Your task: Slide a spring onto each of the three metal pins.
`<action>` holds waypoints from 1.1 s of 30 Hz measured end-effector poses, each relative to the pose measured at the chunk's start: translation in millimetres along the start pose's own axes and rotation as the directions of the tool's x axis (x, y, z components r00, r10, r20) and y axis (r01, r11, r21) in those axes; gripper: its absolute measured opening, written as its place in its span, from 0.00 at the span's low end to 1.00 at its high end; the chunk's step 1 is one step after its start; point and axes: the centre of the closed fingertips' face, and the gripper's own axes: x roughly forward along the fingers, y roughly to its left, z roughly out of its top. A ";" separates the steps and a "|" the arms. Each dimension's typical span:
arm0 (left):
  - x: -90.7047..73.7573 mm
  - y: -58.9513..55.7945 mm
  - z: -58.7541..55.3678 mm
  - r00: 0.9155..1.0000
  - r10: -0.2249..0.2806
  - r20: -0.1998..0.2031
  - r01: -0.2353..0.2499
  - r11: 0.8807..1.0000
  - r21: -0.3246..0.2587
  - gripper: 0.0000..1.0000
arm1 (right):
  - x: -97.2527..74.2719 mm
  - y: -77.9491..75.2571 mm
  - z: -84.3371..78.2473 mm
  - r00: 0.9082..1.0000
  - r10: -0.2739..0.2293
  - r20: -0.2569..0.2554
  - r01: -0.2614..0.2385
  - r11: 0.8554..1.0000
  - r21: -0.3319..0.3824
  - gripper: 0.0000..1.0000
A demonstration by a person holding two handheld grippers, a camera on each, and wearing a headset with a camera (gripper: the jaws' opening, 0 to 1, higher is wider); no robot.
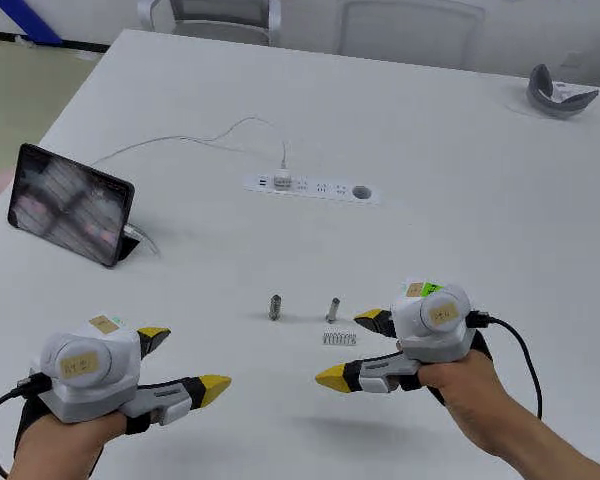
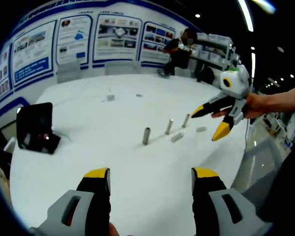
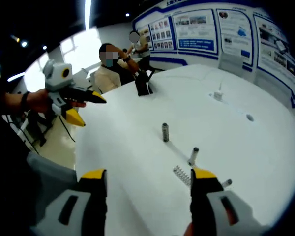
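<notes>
A dark tablet leans on its stand at the far left of the white worktop, with a thin cable running off behind it. Nearer the person, the left gripper is held low over the worktop in the person's left hand. Its yellow-tipped jaws stand well apart with nothing between them (its own view shows bare worktop through the gap).

Towards the middle stands the first pin, upright, with a spring coiled around it. Far behind it lies a white power strip with a plug in it. Just to the right of the first pin is the second pin, upright and bare. A loose spring lies flat on the worktop just in front of the second pin, apart from it.

The left gripper view shows a third pin in line with the other two, also upright; whether it carries a spring is too small to tell.

The right gripper hangs just to the right of the loose spring, jaws spread wide and gripping nothing, with its tips pointing left towards the pins. The upper tip is near the second pin and the lower one is nearer the person; neither touches anything. At the far right corner sits a grey curved object.
</notes>
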 end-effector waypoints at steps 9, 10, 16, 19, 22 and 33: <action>5.4 -3.5 2.2 1.000 -0.015 -0.008 0.015 1.000 0.013 0.69 | -20.8 -14.9 -13.0 0.998 -0.065 0.025 0.063 0.996 0.066 0.74; 6.1 -3.8 2.7 1.000 -0.016 -0.008 0.017 1.000 0.014 0.69 | -23.0 -15.9 -14.1 0.997 -0.069 0.027 0.066 0.995 0.072 0.75; 10.1 -6.5 6.4 1.000 -0.024 -0.004 0.024 1.000 0.013 0.69 | -38.0 -20.9 -22.1 0.995 -0.093 0.034 0.089 0.991 0.099 0.76; 11.5 -8.3 9.4 1.000 -0.027 -0.002 0.027 1.000 0.015 0.69 | -44.2 -24.8 -26.1 0.994 -0.107 0.038 0.102 0.989 0.110 0.77; 14.2 -9.4 11.5 0.999 -0.034 -0.004 0.035 0.999 0.024 0.69 | -50.9 -26.3 -29.0 0.992 -0.120 0.046 0.113 0.986 0.126 0.77; 24.4 -16.7 13.8 0.998 -0.057 -0.013 0.057 0.998 0.041 0.70 | -65.5 -25.6 -45.9 0.989 -0.142 0.040 0.134 0.979 0.152 0.78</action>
